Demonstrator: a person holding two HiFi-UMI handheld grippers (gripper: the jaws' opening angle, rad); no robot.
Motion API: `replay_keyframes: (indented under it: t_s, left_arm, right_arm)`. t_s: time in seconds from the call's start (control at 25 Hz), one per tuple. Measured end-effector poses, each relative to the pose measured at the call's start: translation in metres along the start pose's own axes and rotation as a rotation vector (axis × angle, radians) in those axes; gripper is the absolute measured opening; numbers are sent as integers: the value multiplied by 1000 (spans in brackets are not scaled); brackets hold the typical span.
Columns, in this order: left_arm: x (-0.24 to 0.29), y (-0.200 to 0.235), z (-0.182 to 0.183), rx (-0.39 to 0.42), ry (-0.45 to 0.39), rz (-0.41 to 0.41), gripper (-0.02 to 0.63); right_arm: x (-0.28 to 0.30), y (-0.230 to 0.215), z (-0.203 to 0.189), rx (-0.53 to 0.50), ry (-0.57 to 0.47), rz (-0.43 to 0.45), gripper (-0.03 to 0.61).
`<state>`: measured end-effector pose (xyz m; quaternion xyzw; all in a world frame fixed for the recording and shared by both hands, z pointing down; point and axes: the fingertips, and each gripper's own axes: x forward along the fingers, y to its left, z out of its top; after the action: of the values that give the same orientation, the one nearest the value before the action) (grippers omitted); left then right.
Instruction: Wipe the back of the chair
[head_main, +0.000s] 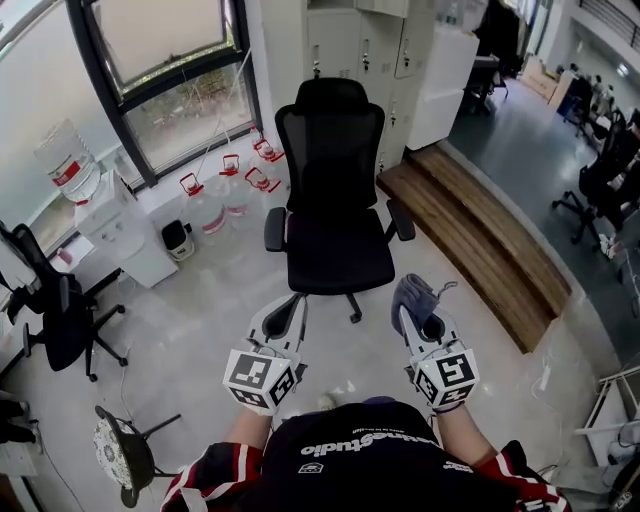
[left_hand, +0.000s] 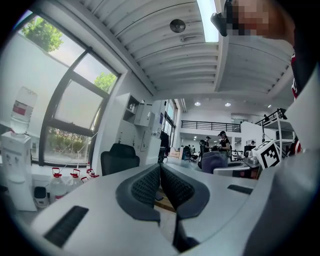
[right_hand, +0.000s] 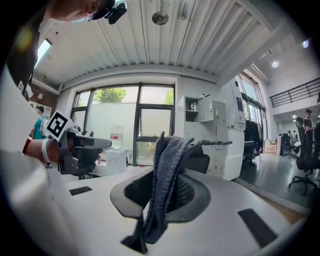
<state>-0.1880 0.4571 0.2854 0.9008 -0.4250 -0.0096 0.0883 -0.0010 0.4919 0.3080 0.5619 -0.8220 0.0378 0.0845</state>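
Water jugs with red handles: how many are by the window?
4, on the floor under the window: one jug nearest the water dispenser, one right of it, two beside the black chair. More may be hidden.

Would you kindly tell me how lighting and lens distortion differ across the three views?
Head view: even daylight, sharp, the chair well lit, edges bent slightly. Left gripper view: strong fisheye, dark corners, window bright. Right gripper view: same fisheye, bright windows behind the cloth, which is sharp.
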Motion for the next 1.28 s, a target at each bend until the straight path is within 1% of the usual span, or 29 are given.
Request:
replay_keyframes:
  t_s: [0.2, 0.32, 0.44, 0.68, 0.8, 0.96, 1.08, 1.28]
  left_arm:
    - [35, 24, -5, -25, 5, -3, 26]
    - [62, 41, -8, -29, 13, 3, 26]
    - [98, 59, -4, -21, 22, 20, 26]
    - [199, 85, 15, 11, 20, 54, 26]
    - [258, 96, 27, 26, 18, 60, 26]
    - [325, 101, 36, 35, 14, 64, 26]
    - [360, 100, 41, 47, 9, 72, 26]
    - [396, 102, 44, 57, 38, 83, 26]
  right_arm:
    - [37, -21, -1, -15, 28, -8, 77]
    - [67, -35, -4, -18, 32, 6, 77]
    - [105, -59, -3, -7, 28, 29, 77]
    - [185, -146, 3, 20, 17, 47, 77]
    - [227, -189, 13, 6, 8, 64, 77]
    - [269, -241, 20, 16, 2, 75, 77]
    - [288, -270, 22, 21, -6, 89, 75]
    - [311, -305, 21, 55, -1, 94, 77]
